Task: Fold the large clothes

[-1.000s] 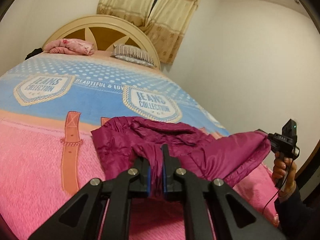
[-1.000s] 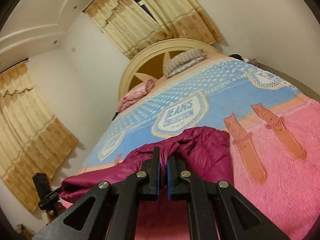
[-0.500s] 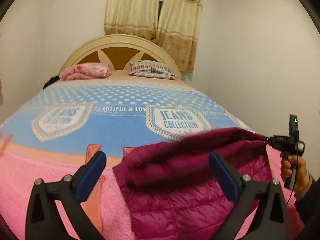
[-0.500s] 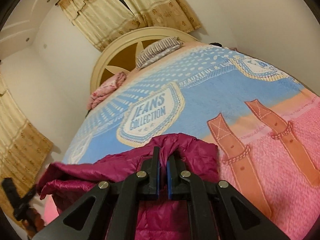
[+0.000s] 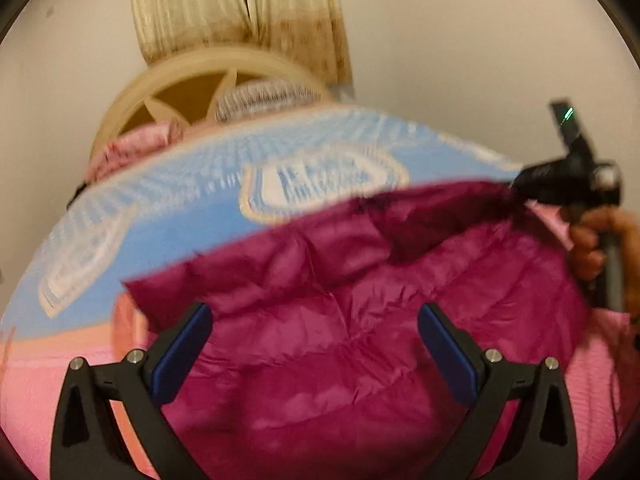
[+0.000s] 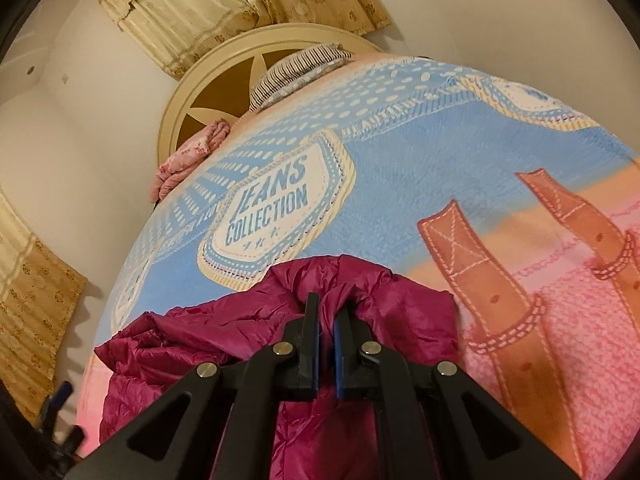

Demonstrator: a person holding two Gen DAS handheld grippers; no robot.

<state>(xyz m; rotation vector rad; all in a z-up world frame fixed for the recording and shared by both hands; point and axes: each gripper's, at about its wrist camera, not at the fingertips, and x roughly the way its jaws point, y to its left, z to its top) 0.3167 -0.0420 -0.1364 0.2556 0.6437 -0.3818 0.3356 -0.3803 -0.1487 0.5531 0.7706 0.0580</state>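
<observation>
Hovering with its fingers spread wide and empty, the left gripper [image 5: 314,350] sits above the magenta puffer jacket [image 5: 360,320], which lies on the pink near end of the bed [image 6: 560,320]. Farther right, the right gripper [image 6: 326,320] is clenched on a bunched jacket edge. A neat fold probably needs the left one to take the matching edge, then both to carry it over level.
</observation>
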